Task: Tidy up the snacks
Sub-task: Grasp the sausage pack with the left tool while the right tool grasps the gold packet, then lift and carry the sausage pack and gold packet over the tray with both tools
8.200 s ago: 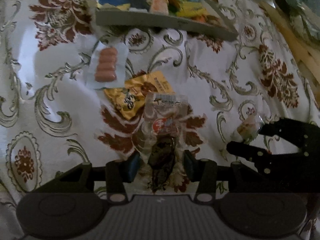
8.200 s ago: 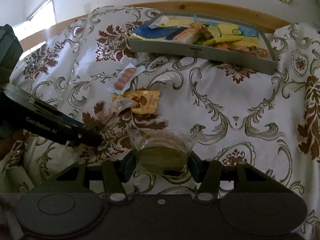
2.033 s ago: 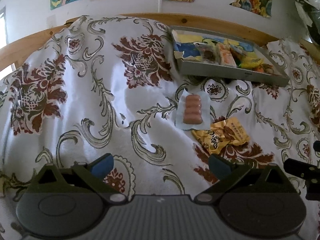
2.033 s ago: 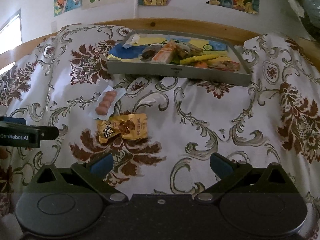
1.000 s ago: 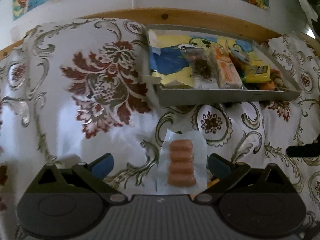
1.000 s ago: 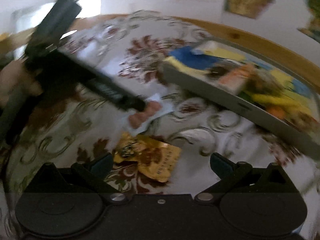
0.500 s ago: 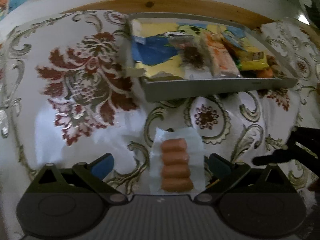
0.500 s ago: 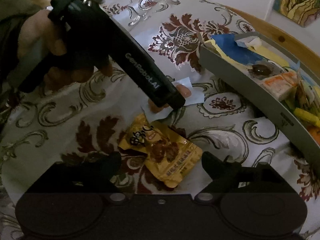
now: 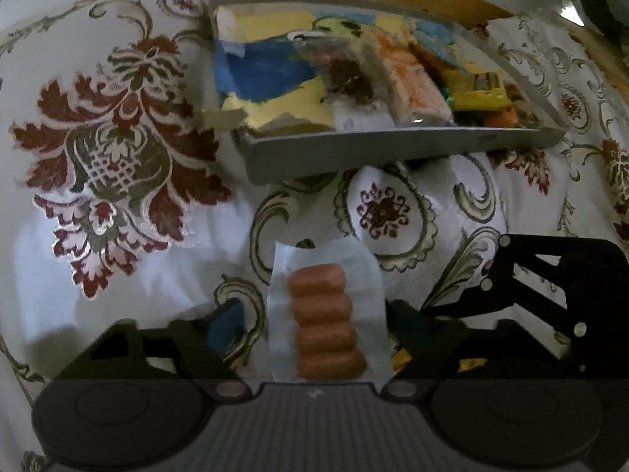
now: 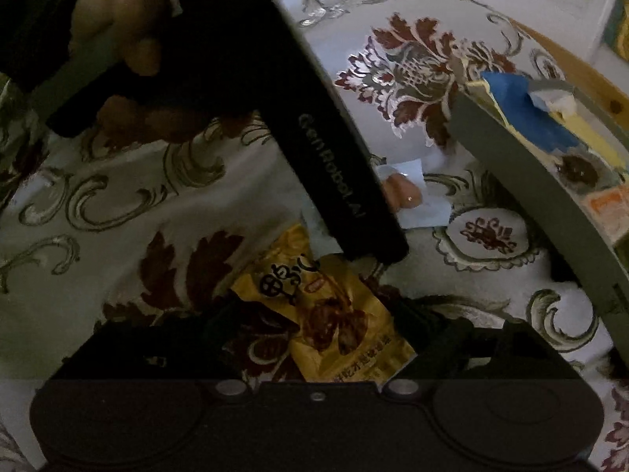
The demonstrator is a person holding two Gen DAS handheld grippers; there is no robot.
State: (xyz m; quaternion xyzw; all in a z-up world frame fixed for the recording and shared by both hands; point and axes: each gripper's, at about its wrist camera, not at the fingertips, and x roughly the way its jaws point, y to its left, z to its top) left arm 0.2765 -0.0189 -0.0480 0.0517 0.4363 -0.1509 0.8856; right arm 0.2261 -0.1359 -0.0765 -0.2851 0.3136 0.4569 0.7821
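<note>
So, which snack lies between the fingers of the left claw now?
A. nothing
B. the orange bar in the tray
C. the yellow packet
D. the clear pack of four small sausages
D: the sausage pack sits between the open fingers of the left claw, while the yellow packet is at the right claw.

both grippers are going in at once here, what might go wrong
1. The left gripper and right gripper work side by side; the sausage pack and the yellow snack packet lie close together, so the fingers may collide.
2. The sausage pack's thin clear film could crumple or slip instead of being gripped.
3. The tablecloth is rumpled; a finger may pinch it.
</note>
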